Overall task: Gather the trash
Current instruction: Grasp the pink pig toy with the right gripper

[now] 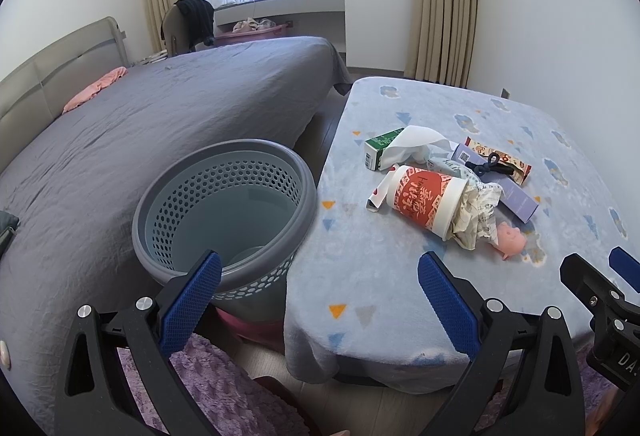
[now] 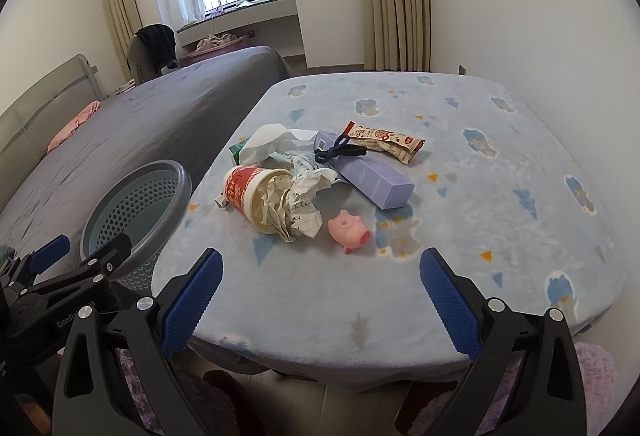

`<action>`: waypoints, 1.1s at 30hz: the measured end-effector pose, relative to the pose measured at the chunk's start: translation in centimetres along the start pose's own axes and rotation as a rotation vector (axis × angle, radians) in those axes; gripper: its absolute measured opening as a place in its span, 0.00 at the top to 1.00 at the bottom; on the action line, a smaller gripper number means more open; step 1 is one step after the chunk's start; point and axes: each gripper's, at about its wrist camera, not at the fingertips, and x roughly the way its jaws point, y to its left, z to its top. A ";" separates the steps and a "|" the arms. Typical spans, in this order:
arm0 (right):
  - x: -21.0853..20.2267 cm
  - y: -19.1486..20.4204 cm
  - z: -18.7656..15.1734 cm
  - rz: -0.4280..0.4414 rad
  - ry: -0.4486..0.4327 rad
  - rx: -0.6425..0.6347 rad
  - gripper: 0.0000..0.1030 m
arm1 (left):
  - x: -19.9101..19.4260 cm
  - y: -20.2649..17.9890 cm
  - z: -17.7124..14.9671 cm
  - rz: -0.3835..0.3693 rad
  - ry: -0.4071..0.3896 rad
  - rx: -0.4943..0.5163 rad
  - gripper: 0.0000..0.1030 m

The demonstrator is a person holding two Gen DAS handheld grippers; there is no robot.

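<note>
A grey perforated bin [image 1: 224, 212] stands on the floor between the bed and the table; it also shows in the right wrist view [image 2: 136, 212]. On the blue-clothed table [image 2: 400, 296] lies a pile of trash: a red paper cup [image 2: 250, 192] on its side stuffed with crumpled paper [image 2: 298, 208], a white tissue [image 2: 268, 140], a green carton [image 1: 378, 148], a snack wrapper [image 2: 386, 140] and a purple box [image 2: 372, 176]. My left gripper [image 1: 320, 272] is open and empty near the bin's near rim. My right gripper [image 2: 322, 272] is open and empty at the table's near edge.
A pink toy pig [image 2: 350, 230] lies by the cup and a dark hair tie [image 2: 340, 152] rests on the purple box. A grey bed [image 1: 140, 124] stands left of the bin. A purple rug [image 1: 212, 388] covers the floor below.
</note>
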 end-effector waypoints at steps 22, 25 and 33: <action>8.6 -4.2 0.5 -0.037 0.123 0.041 0.09 | 6.7 -2.6 0.9 -0.016 0.072 0.058 0.06; 10.0 -4.4 0.8 -0.070 0.132 0.027 0.09 | 7.4 -3.1 1.2 -0.018 0.068 0.068 0.06; 12.6 -5.2 0.6 -0.103 0.167 0.020 0.09 | 9.0 -3.6 1.0 -0.035 0.096 0.077 0.06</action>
